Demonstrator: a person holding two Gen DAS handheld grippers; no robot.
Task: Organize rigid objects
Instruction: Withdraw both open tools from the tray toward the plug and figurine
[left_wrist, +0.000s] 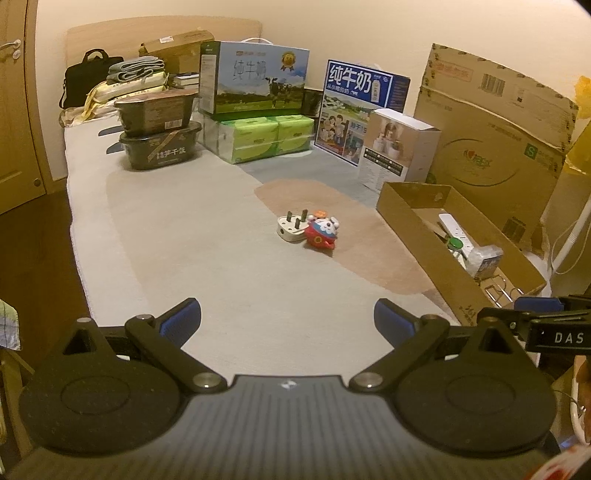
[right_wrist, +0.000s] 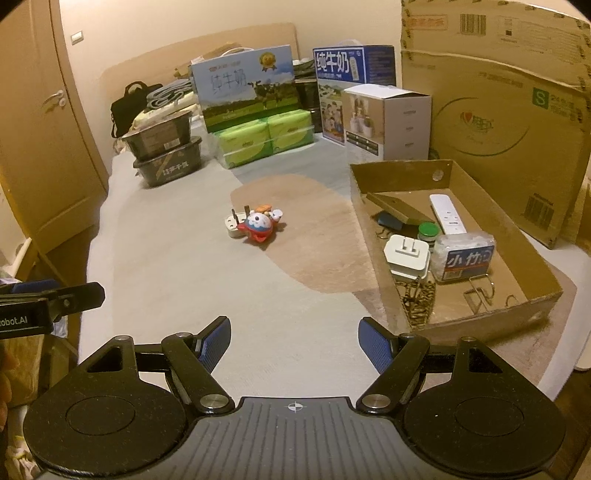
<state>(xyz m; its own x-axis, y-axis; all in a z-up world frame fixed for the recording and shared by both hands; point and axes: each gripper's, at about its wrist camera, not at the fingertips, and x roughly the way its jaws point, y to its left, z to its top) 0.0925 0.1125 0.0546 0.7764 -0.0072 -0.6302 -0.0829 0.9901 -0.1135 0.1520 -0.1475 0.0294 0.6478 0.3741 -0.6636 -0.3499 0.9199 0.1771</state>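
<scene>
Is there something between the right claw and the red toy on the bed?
Nothing visible. Only bare bedcover lies between the open right claw and the red toy; the white plug touches its far left side.

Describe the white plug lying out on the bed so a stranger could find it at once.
Start at the open cardboard tray on the right of the bed, then look left to the brown patch in the middle of the cover. Two small things lie there touching: a red and white toy and the white plug. The plug is the plain one, its metal pins sticking up.
</scene>
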